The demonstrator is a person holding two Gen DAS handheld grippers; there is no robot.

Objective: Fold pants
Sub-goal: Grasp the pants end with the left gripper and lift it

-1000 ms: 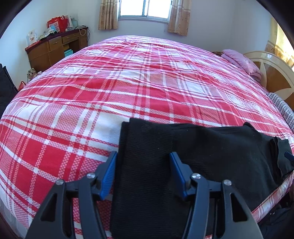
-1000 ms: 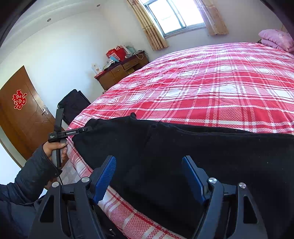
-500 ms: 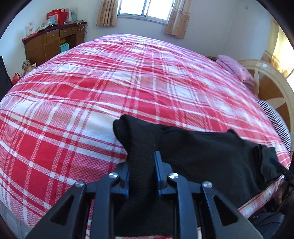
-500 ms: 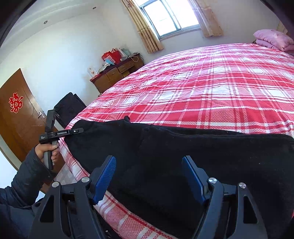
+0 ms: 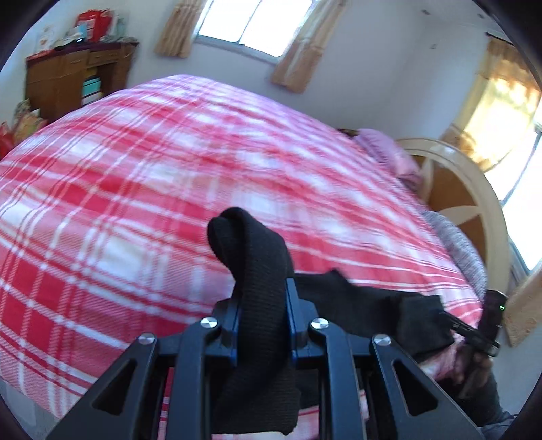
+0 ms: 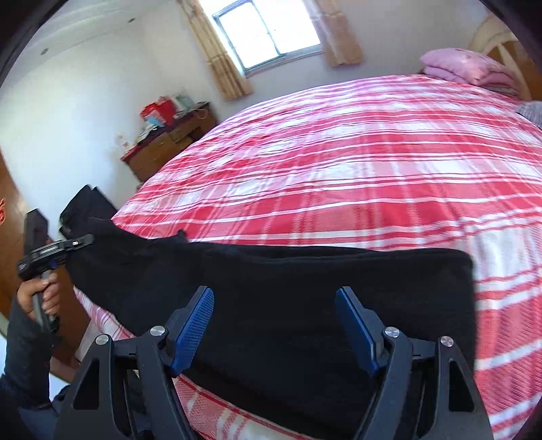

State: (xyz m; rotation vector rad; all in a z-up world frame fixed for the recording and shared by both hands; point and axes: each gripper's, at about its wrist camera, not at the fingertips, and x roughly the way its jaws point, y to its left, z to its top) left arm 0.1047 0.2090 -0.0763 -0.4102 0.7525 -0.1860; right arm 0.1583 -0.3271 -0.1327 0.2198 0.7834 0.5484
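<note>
Since the earlier frame, the left gripper (image 5: 262, 311) has lifted the black pants (image 6: 288, 298) end, now a raised loop at frame centre, jaws clamped on it. Right gripper (image 6: 274, 321) is spread apart above the pants lying flat along the bed (image 6: 338, 152) edge.

The pants (image 6: 305, 304) lie across the lower frame on the bed (image 6: 355, 162), along its near edge. A pillow (image 6: 467, 66) sits upper right, a dresser (image 6: 166, 138) upper left (beside the window (image 6: 267, 30)).
</note>
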